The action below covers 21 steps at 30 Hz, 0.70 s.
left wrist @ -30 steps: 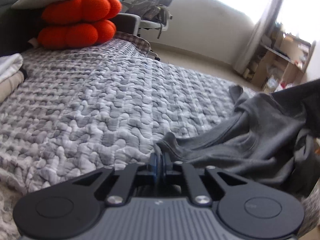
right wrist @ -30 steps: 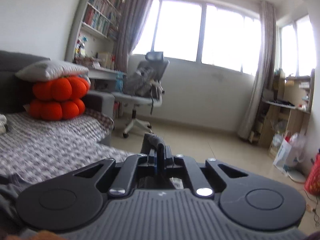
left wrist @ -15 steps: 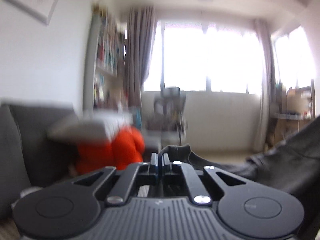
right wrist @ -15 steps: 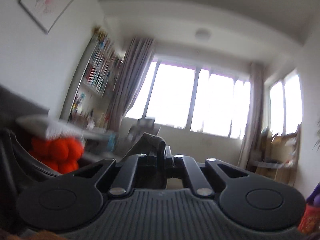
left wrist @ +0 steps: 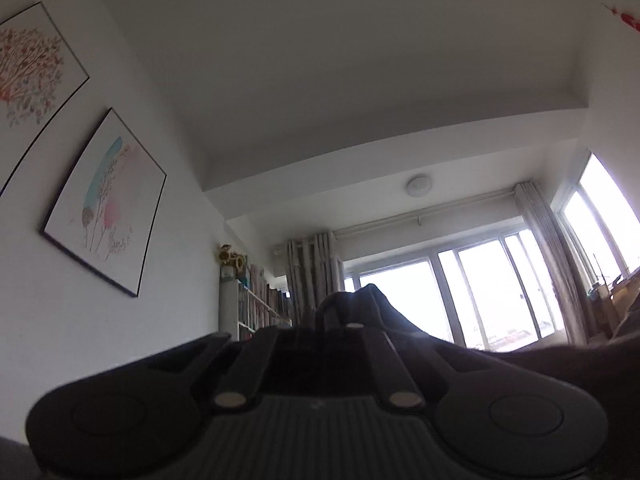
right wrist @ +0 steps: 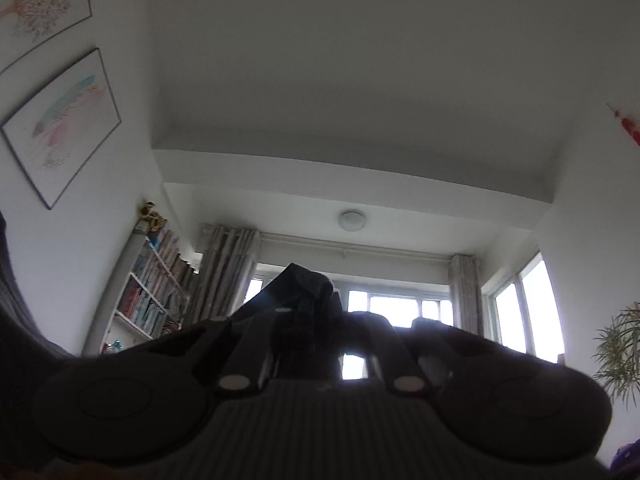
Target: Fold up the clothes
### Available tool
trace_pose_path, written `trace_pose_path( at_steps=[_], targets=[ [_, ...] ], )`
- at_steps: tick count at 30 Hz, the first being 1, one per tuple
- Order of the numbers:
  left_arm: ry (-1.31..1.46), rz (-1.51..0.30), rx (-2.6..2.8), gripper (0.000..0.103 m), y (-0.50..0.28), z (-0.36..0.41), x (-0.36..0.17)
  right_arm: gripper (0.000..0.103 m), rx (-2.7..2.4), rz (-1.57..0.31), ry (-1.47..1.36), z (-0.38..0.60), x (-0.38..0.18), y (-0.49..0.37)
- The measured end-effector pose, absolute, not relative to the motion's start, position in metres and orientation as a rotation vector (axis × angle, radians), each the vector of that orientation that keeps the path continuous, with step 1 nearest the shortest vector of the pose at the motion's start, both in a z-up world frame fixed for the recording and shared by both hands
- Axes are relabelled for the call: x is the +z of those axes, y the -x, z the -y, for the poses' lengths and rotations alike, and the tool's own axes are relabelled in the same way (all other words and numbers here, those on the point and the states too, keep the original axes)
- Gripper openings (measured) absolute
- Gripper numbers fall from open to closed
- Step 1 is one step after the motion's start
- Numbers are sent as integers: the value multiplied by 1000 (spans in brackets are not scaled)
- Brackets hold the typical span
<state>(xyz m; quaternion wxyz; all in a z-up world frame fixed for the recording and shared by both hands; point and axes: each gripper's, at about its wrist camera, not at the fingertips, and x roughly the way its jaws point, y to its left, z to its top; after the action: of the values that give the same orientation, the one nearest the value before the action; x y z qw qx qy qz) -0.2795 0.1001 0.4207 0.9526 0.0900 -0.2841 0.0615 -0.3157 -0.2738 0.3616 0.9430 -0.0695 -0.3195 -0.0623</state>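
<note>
Bunching up between the closed fingers of the left gripper [left wrist: 320,318], a fold of the dark grey garment [left wrist: 376,304] stood against the bright window [left wrist: 404,300], and the cloth ran off to the right along the lower edge of that view as a dark band. In the right wrist view the same garment [right wrist: 304,286] peaked above the right gripper [right wrist: 308,320], whose jaws were likewise pressed together on the fabric; a sweep of dark cloth also filled the far left edge of that picture. Both tools were tilted upward, so the garment was held up in the air with the ceiling [left wrist: 320,80] filling most of each view.

Behind the pinched cloth hung patterned curtains [left wrist: 312,276] at either side of the window, with a curtain rod above. A round ceiling lamp [left wrist: 419,186] sat near the window wall. To the left stood a white bookshelf [right wrist: 148,292] packed with books, with yellow flowers [left wrist: 231,258] on top. 2 framed pictures [left wrist: 106,204] hung on the left wall, 1 with pink and blue strokes, the other with a reddish tree. A green potted plant [right wrist: 618,344] showed at the right edge of the right wrist view, and a red ornament [right wrist: 630,130] hung on the right wall.
</note>
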Motion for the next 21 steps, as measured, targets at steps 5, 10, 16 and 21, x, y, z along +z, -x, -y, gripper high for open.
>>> trace_pose_path(
  at_steps=[5,10,16,21],
  targets=[
    [-307,469,132,3,200,-59,381,5,-124,500,125,293,339,245],
    [-330,271,114,0,82,-40,300,5,-94,251,111,308,251,141],
    [-353,-7,80,0,-62,-13,194,5,-193,66,115,325,150,36],
    [-279,-369,-11,3,-114,-32,98,5,-236,-217,229,335,60,11]
  ],
)
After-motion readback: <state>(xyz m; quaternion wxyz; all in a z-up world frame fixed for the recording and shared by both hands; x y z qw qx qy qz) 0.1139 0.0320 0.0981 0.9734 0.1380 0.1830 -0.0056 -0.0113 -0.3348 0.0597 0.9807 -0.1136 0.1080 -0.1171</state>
